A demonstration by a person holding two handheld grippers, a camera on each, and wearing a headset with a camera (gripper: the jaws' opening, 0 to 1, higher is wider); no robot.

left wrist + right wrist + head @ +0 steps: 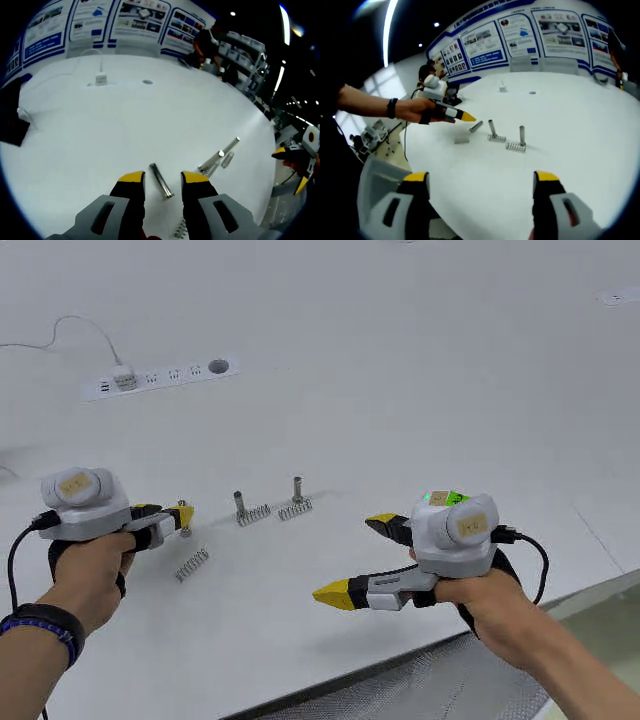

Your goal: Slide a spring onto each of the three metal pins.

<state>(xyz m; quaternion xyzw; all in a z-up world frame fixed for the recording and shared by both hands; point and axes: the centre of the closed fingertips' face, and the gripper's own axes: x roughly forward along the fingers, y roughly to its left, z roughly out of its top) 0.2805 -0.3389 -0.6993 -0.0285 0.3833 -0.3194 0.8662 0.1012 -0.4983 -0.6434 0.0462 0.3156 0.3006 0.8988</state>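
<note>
Two metal pins [239,502] [297,487] stand upright mid-table, each with a spring [256,513] [296,508] lying at its foot. A third pin [183,515] sits just in front of my left gripper [180,518]. In the left gripper view that pin [161,180] shows in the gap ahead of the left gripper [163,177], whose jaws are slightly apart and do not touch it. A loose spring [192,563] lies nearer to me. My right gripper [355,558] hovers wide open and empty, well right of the pins [492,127] [522,134].
A white power strip [150,378] with a cable lies at the back left. The table's front edge [400,660] runs diagonally under my right hand. Poster boards [520,30] line the far wall.
</note>
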